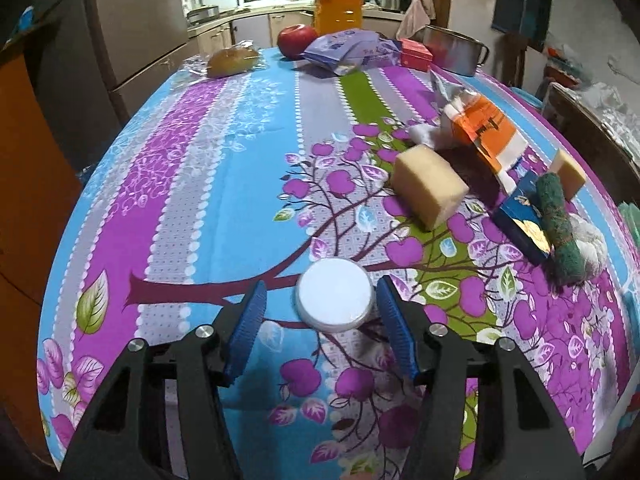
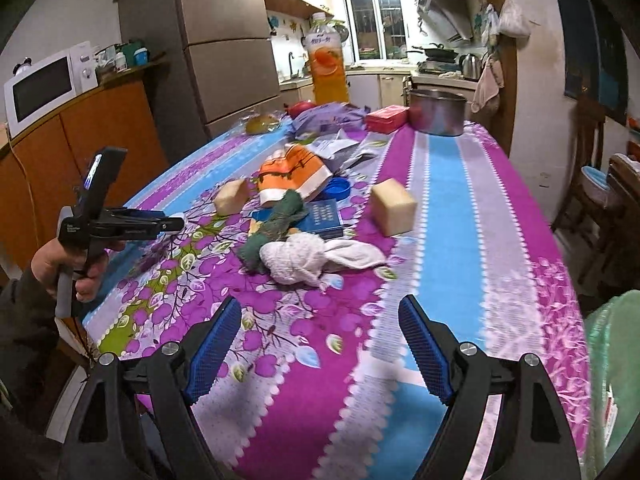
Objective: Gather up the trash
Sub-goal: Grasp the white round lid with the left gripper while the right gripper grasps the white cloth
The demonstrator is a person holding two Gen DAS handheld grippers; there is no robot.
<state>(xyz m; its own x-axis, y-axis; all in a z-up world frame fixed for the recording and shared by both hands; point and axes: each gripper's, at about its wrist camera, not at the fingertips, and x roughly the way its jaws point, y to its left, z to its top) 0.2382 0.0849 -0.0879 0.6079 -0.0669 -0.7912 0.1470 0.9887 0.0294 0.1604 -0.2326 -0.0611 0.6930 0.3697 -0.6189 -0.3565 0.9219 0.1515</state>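
A round white lid [image 1: 335, 296] lies on the flowered tablecloth [image 1: 200, 184] between the blue pads of my left gripper [image 1: 320, 300]. The right pad is at the lid's edge and a gap shows at the left pad, so the jaws stand open around it. A crumpled orange wrapper [image 1: 486, 128] lies further back on the right, beside torn silver packets [image 2: 340, 148] and a blue cap [image 2: 338, 190]. My right gripper [image 2: 320, 320] hangs open over bare cloth with nothing between its fingers. In the right wrist view a hand holds the left gripper [image 2: 172, 222] at the table's left edge.
Two yellow sponge blocks [image 2: 232, 196] [image 2: 394, 208], a blue box [image 2: 324, 216], a green scouring cloth [image 2: 280, 220] and a white rag [image 2: 304, 260] sit mid-table. At the far end stand a juice bottle [image 2: 326, 68], an apple [image 1: 296, 40], a purple packet [image 1: 352, 48], a red box [image 2: 386, 118] and a metal pot [image 2: 438, 112].
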